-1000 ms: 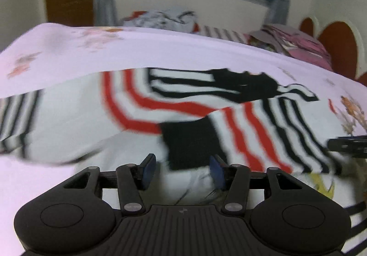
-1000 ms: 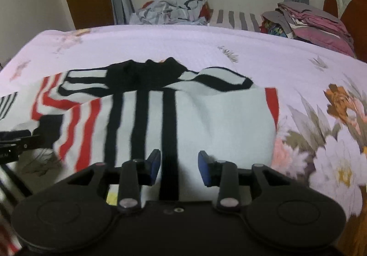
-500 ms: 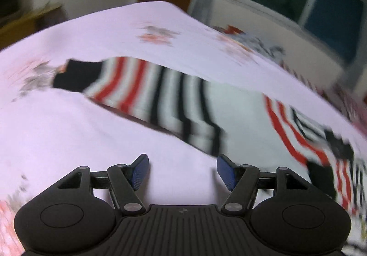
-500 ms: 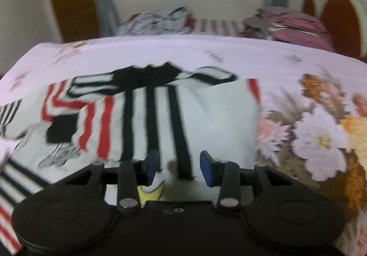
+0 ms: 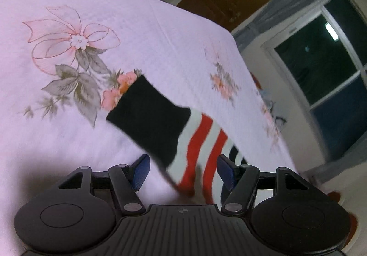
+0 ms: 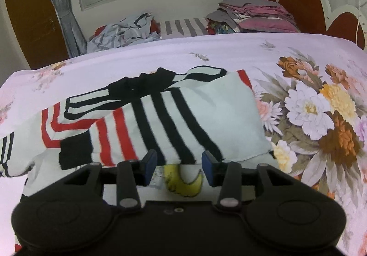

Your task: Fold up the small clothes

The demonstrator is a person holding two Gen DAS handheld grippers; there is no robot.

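Observation:
A white sweater point(image 6: 229, 118) with black and red stripes lies on the floral bed sheet point(image 6: 229, 54). One sleeve is folded across its body, with the black cuff point(image 6: 75, 152) at the left. My right gripper point(image 6: 179, 157) hovers at the near edge of that folded sleeve, over a yellow print point(image 6: 183, 185). Its jaws are opening, and the pads press on nothing. The other sleeve point(image 5: 201, 141) lies stretched out on the sheet and ends in a black cuff point(image 5: 151, 118). My left gripper point(image 5: 183, 162) is open just above this sleeve's red stripes, close behind the cuff.
A heap of crumpled clothes point(image 6: 123, 33) and a stack of folded pink and grey clothes point(image 6: 257, 15) lie at the far side of the bed. A red and white headboard point(image 6: 298, 4) stands at the right. A window point(image 5: 321, 61) and a brown door point(image 6: 27, 22) lie beyond.
My left gripper swept from the sweater's middle out along the stretched sleeve to its black cuff, rolling as it went. My right gripper drew back a little and its jaws widened.

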